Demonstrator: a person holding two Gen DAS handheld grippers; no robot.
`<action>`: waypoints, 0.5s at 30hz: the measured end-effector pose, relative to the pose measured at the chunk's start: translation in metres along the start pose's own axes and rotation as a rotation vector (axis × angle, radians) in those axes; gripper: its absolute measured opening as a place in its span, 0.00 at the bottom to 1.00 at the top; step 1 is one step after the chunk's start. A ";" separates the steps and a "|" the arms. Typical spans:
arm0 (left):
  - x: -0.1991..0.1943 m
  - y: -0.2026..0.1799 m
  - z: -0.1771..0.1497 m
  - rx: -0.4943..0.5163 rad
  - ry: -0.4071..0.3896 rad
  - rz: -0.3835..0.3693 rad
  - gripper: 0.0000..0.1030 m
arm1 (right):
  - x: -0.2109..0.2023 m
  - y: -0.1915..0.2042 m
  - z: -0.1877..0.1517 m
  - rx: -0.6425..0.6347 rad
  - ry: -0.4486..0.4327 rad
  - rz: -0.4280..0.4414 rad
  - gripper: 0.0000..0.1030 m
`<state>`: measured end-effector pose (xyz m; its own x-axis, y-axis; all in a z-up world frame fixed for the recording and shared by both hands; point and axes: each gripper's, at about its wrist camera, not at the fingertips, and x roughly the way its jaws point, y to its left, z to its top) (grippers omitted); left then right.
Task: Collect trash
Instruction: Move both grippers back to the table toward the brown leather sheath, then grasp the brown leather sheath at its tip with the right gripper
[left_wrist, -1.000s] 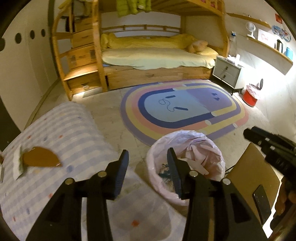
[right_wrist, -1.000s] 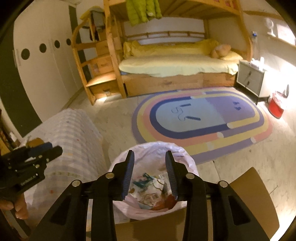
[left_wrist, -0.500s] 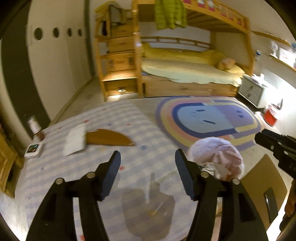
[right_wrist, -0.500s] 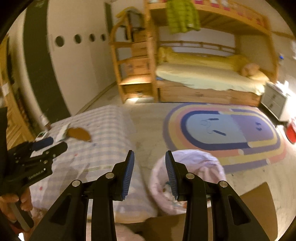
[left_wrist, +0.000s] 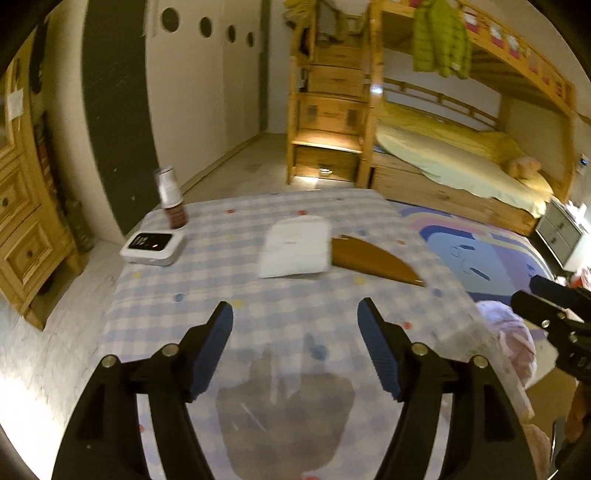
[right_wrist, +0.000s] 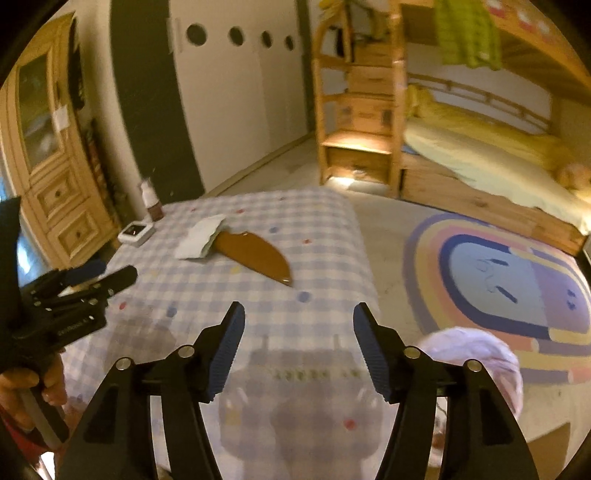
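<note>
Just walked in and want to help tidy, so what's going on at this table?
A person holds a gripper in each hand over the checked tablecloth, collecting trash. The left gripper and right gripper are both open and empty; their jaws have just been opening. Ahead lie a white paper napkin and a brown pointed wrapper, touching each other, neither picked up yet. The lined trash bin stands on the floor by the table's right side.
</note>
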<state>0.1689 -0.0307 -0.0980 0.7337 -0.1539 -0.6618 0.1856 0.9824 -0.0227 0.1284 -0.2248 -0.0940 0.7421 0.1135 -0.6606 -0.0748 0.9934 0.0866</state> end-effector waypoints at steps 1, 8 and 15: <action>0.006 0.007 0.001 -0.011 0.006 0.010 0.66 | 0.008 0.004 0.002 -0.012 0.007 0.010 0.60; 0.040 0.028 0.008 -0.035 0.040 0.051 0.73 | 0.074 0.028 0.023 -0.097 0.072 0.066 0.60; 0.073 0.039 0.015 -0.032 0.070 0.060 0.75 | 0.131 0.037 0.040 -0.127 0.141 0.086 0.63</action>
<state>0.2391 -0.0054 -0.1357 0.6954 -0.0880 -0.7132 0.1206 0.9927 -0.0049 0.2492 -0.1739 -0.1474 0.6297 0.1899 -0.7533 -0.2239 0.9729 0.0581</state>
